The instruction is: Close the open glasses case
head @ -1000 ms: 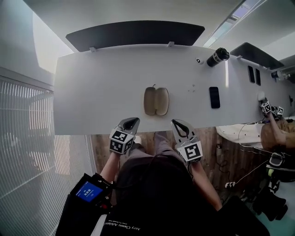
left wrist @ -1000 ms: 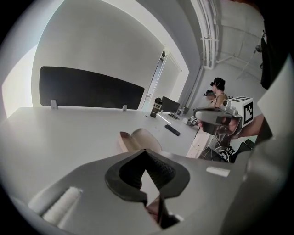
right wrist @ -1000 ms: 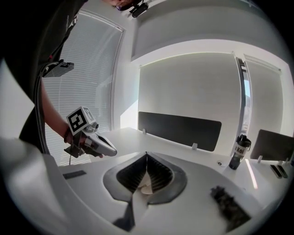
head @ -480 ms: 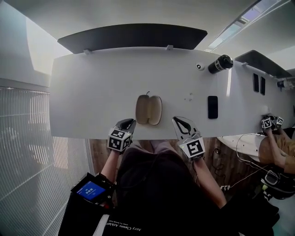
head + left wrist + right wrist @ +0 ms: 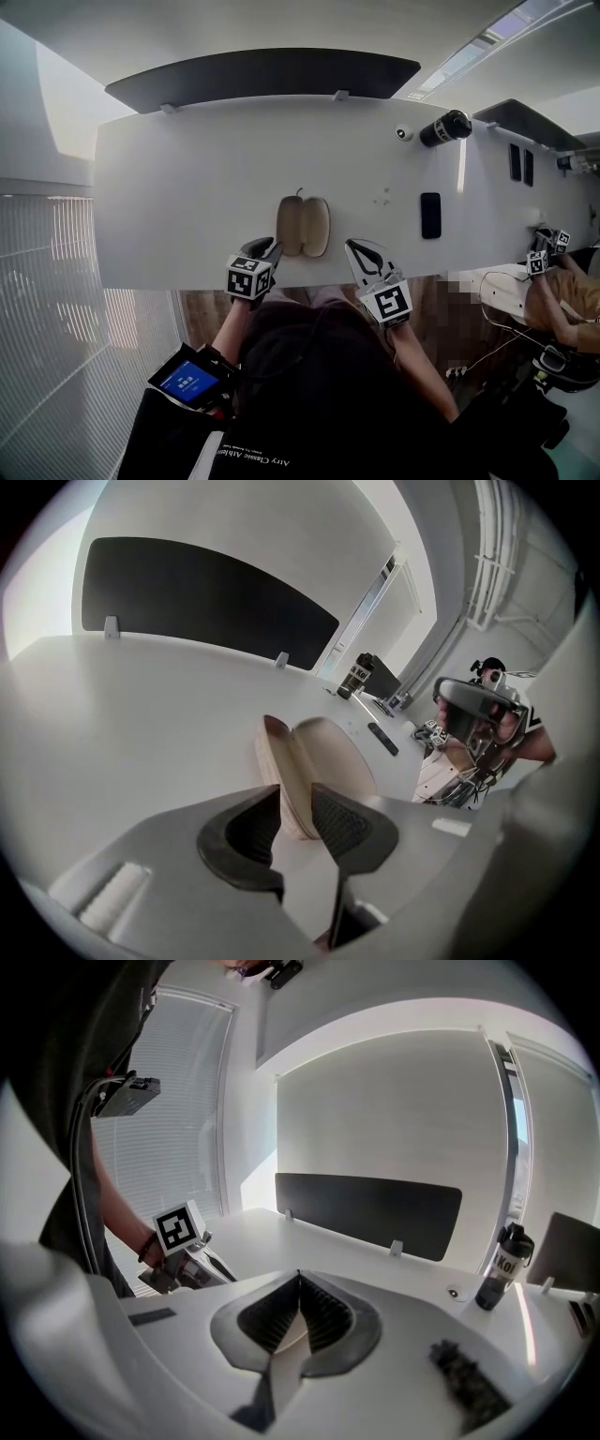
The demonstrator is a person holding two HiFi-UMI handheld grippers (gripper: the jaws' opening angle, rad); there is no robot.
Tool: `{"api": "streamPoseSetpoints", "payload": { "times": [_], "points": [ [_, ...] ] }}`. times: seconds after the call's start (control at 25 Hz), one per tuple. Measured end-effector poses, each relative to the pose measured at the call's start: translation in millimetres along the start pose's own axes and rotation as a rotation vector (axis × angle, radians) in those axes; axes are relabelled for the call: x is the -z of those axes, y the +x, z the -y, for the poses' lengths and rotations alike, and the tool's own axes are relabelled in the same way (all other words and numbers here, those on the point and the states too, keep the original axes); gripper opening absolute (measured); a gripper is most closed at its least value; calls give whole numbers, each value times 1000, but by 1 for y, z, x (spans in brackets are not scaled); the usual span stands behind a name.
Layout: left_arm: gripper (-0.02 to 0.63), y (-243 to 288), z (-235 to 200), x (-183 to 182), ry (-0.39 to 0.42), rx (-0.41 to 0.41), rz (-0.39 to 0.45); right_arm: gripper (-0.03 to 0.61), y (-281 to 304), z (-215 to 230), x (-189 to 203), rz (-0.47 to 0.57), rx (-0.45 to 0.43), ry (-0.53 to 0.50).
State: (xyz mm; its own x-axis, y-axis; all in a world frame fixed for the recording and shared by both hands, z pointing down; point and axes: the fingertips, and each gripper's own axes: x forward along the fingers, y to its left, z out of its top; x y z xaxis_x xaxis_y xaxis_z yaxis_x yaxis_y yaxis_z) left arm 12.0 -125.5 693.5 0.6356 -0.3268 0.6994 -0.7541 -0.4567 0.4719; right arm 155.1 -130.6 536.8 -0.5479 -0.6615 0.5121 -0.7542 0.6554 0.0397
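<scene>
your left gripper [image 5: 271,247] has just been opening, jaws wide, empty; glasses case [image 5: 303,226] lies open at its one o'clock. right gripper [image 5: 353,247] closed, empty.

Your grey left tongs [image 5: 270,247]: jaws stand apart and have just been opening, with the dark ribbed pads [image 5: 342,819] pressing on nothing. They pitch forward and down, black-and-white marker cube [image 5: 248,278] on top at the rear. Your grey right tongs [image 5: 351,247]: jaws meet at the tips, nothing gripped, shallower tilt, nose angled in toward the left pair. Your bare left forearm [image 5: 230,328] and bare right forearm [image 5: 412,361] reach forward from your torso. The two tools sit side by side, well apart.
</scene>
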Motion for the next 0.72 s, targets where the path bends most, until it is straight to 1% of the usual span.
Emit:
{"api": "streamPoseSetpoints", "payload": {
  "times": [0.2, 0.32, 0.48, 0.6, 0.72],
  "points": [
    [109, 5, -8, 10, -6, -6, -43, 6, -2, -1, -1, -4, 12, 12],
    [107, 8, -13, 12, -8, -9, -53, 6, -1, -3, 1, -17, 18, 17],
    [106, 12, -17, 15, -17, -17, -68, 6, -1, -5, 4, -8, 9, 30],
    [106, 14, -23, 18, -33, -26, -75, 6, 0, -1, 9, -27, 17, 37],
    [106, 14, -27, 21, -39, -28, -79, 6, 6, 2, 19, -45, 16, 68]
  ]
}}
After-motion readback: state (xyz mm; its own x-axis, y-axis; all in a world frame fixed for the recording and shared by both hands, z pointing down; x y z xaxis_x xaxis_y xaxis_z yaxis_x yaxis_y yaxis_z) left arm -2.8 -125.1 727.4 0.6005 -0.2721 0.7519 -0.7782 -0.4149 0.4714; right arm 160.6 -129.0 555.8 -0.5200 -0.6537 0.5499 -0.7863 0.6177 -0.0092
